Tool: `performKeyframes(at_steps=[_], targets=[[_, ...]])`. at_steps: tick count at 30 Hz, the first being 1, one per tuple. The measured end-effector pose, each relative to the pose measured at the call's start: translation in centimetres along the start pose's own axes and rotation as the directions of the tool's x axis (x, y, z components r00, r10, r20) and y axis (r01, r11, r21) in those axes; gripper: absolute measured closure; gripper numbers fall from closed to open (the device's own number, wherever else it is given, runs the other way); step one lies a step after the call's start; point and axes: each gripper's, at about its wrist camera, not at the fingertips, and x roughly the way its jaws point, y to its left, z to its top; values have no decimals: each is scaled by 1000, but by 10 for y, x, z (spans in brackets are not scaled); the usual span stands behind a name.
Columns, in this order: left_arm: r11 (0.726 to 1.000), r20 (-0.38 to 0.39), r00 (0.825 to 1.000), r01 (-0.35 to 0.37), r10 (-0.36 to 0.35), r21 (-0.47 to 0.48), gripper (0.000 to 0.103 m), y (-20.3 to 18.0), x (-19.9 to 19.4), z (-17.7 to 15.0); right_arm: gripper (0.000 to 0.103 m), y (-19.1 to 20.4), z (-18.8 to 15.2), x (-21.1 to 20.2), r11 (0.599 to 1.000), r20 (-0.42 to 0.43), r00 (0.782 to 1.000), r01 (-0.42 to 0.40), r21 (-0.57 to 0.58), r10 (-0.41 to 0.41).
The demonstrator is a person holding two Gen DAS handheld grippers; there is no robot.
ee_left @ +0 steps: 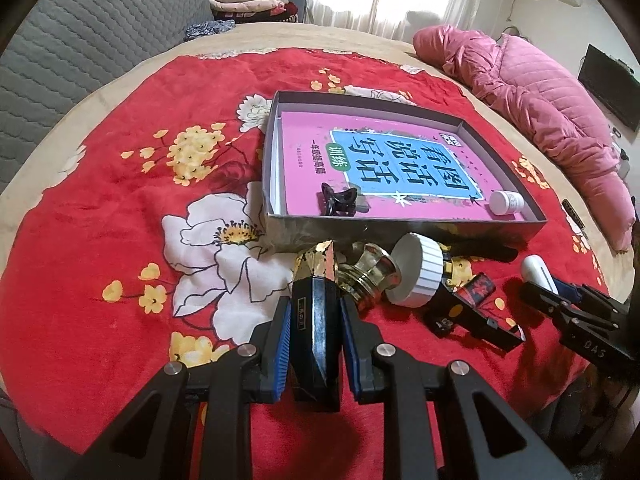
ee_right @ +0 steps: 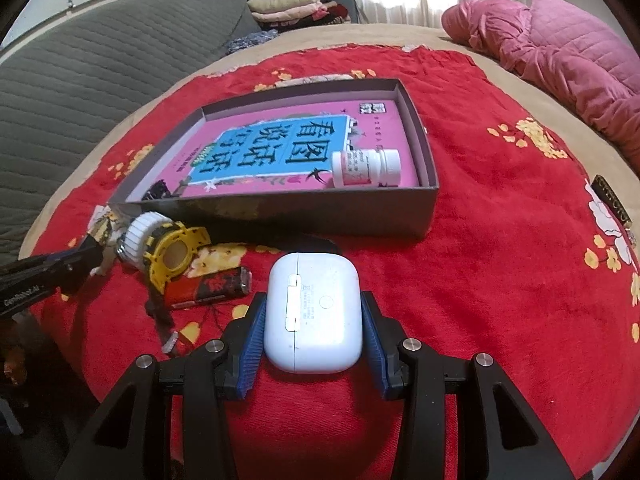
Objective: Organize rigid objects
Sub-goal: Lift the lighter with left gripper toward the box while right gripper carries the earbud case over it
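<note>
Two grippers work above a red plush blanket printed with white and yellow flowers (ee_left: pixel 120 184). Ahead of both lies a shallow grey cardboard box (ee_right: pixel 280 210) holding a pink book with a blue title panel (ee_left: pixel 384 160); on the book rest a white plastic pill bottle (ee_right: pixel 366 168) at the corner nearest the right gripper and a black hair claw (ee_left: pixel 338 200) at the edge nearest the left. The right gripper (ee_right: pixel 314 312) clamps a white rounded earbud case (ee_right: pixel 314 312) by its sides. The left gripper (ee_left: pixel 314 316) is narrowed on a black faceted bottle with a gold-flecked tip (ee_left: pixel 314 304). Just beyond the left gripper's fingertips lie a gold metal cap (ee_left: pixel 368 274), a white ribbed round lid (ee_left: pixel 418 274) and a yellow-cased wristwatch (ee_right: pixel 176 252). Beside the watch, left of the right gripper, lies a red and black cylindrical battery (ee_right: pixel 210 286).
</note>
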Motion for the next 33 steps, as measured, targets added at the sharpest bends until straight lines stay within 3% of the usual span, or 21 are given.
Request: performKeyframes(at_steps=[8,33], targets=[[1000,25,999,20,-21,24,80,-8,-6,2,57,5,7,-16,999,58,997,-47,23,46],[997,99,995,12,-19,74,80,-23,-18,6,57,23,19,-32,999,130,991,-32,-38,36]])
